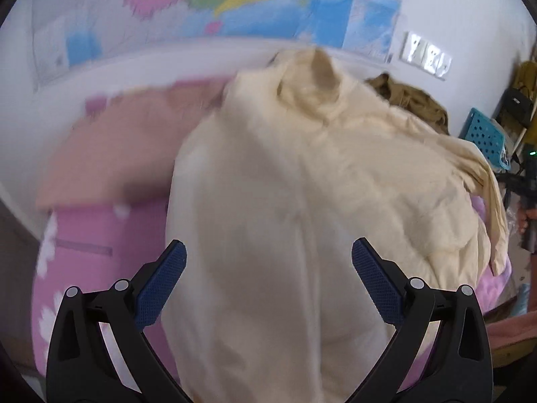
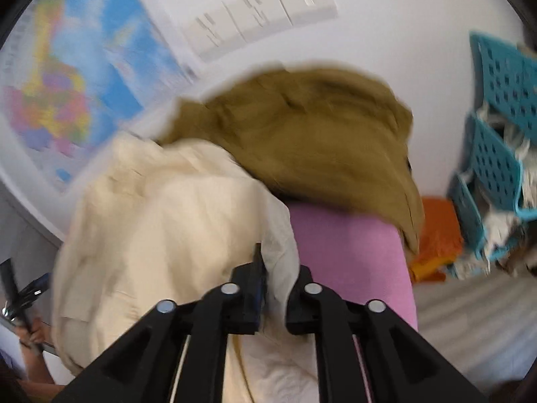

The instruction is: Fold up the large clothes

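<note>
A large cream garment (image 1: 288, 174) lies spread over the pink bed (image 1: 87, 231), its collar end far from me. My left gripper (image 1: 268, 262) is open above the garment's near part, its blue pads (image 1: 161, 282) wide apart and empty. In the right wrist view my right gripper (image 2: 277, 278) is shut on an edge of the cream garment (image 2: 161, 221), with cloth bunched between the fingers. The right gripper also shows in the left wrist view at the right edge (image 1: 523, 184), blurred.
An olive-brown garment (image 2: 302, 134) is piled at the bed's far end, by the white wall with a map (image 1: 201, 0) and sockets (image 2: 261, 13). Teal perforated baskets (image 2: 496, 154) and an orange cloth (image 2: 436, 235) stand right of the bed. A pink-orange pillow (image 1: 110, 147) lies left.
</note>
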### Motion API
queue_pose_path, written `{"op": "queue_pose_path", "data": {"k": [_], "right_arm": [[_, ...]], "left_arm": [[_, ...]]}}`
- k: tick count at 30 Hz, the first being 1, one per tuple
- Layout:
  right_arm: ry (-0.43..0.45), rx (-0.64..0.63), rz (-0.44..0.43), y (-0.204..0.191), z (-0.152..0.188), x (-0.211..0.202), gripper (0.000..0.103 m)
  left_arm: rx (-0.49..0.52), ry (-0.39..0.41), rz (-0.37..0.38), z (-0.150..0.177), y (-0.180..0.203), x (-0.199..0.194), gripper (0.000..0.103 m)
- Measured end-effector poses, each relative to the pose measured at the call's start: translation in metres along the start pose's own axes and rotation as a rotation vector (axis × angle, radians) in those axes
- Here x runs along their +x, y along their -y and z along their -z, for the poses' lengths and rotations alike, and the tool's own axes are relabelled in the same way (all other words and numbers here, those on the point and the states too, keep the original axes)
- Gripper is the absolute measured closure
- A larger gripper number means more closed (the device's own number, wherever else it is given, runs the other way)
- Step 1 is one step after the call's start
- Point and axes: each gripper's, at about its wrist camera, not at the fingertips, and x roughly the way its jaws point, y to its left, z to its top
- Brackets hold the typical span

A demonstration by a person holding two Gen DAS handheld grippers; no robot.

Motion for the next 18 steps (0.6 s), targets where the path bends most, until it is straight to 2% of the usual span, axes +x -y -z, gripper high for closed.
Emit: {"op": "queue_pose_path", "data": {"k": [2,3,4,5,6,8,10,11,12,14,18], "right_arm": [[-0.024,0.035,0.016,0.005,0.006,0.014,0.084],[-0.025,0.035,0.022,0.003,0.007,0.016,0.074],[-0.016,0.032,0.034,0.001,0.008,0.015,0.068],[0.009,0.022,0.055,-0.004,0.007,0.010,0.055],[0.033,0.009,0.070,-0.009,0.008,0.004,0.050],[0.071,-0.009,0.072,-0.016,0.006,-0.011,0.049],[0.104,-0.028,0.076,-0.025,0.006,-0.024,0.048],[0.115,-0.041,0.072,-0.027,0.005,-0.029,0.046],[0.134,-0.056,0.067,-0.033,0.007,-0.035,0.045],[0.177,-0.075,0.053,-0.041,0.009,-0.051,0.045],[0.237,-0.144,-0.004,-0.063,0.010,-0.073,0.042]], "left_arm": [[0.025,-0.029,0.027,0.011,0.005,0.000,0.006],[0.048,-0.031,0.028,0.014,0.007,-0.002,0.006],[0.087,-0.029,0.008,0.020,0.015,-0.003,0.006],[0.114,-0.033,-0.011,0.024,0.020,-0.002,0.006],[0.142,-0.041,-0.043,0.027,0.024,0.002,0.006],[0.160,-0.046,-0.088,0.029,0.025,0.009,0.025],[0.124,-0.068,-0.090,0.026,0.014,0.014,0.078],[0.089,-0.070,-0.071,0.022,0.005,0.012,0.092],[0.060,-0.058,-0.080,0.017,-0.005,0.007,0.098],[0.014,-0.011,-0.121,0.003,-0.025,-0.010,0.099],[-0.090,0.089,-0.257,-0.036,-0.077,-0.053,0.099]]}}
